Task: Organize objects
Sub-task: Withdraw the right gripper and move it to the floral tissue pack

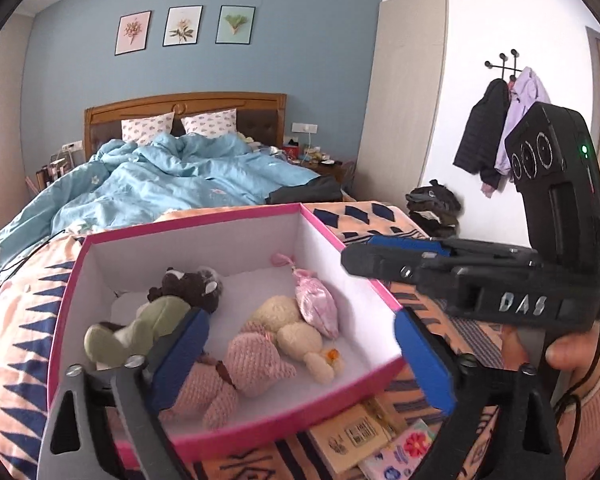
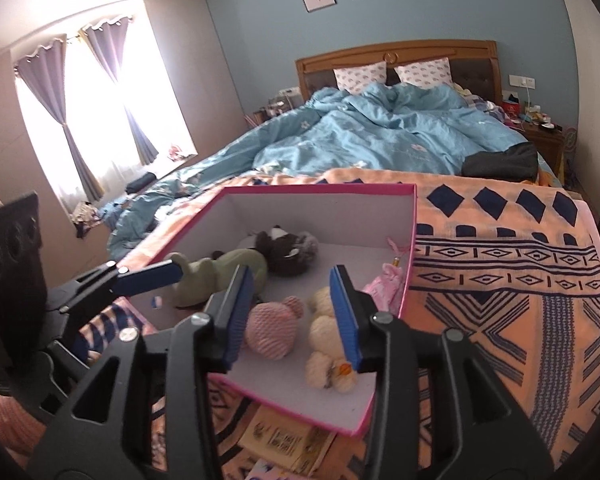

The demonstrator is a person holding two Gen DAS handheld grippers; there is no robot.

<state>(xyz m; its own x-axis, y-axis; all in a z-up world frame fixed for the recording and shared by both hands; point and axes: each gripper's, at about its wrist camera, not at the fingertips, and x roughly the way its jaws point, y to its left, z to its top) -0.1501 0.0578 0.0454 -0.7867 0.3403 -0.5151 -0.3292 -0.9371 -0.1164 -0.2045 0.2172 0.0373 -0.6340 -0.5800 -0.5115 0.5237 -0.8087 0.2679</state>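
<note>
An open box with a pink rim (image 1: 204, 220) (image 2: 320, 190) and a white inside sits on the orange patterned blanket. In it lie a green plush (image 1: 140, 328) (image 2: 216, 276), a dark brown plush (image 1: 192, 284) (image 2: 288, 248), a pink knitted toy (image 1: 252, 356) (image 2: 272, 328), a cream plush (image 1: 296, 332) (image 2: 328, 372) and a pink satin pouch (image 1: 316, 304) (image 2: 384, 284). My left gripper (image 1: 300, 364) hangs over the box's near side, wide open and holding nothing. My right gripper (image 2: 292, 316) hovers above the pink and cream toys, partly open, its pads touching nothing.
A tan booklet (image 1: 352, 436) and a flowered tissue pack (image 1: 404, 452) stick out from under the box's near edge. A rumpled blue duvet (image 2: 380, 132) covers the bed beyond. Folded clothes (image 1: 432, 208) lie on the floor at the right, and coats (image 1: 496, 128) hang on the wall.
</note>
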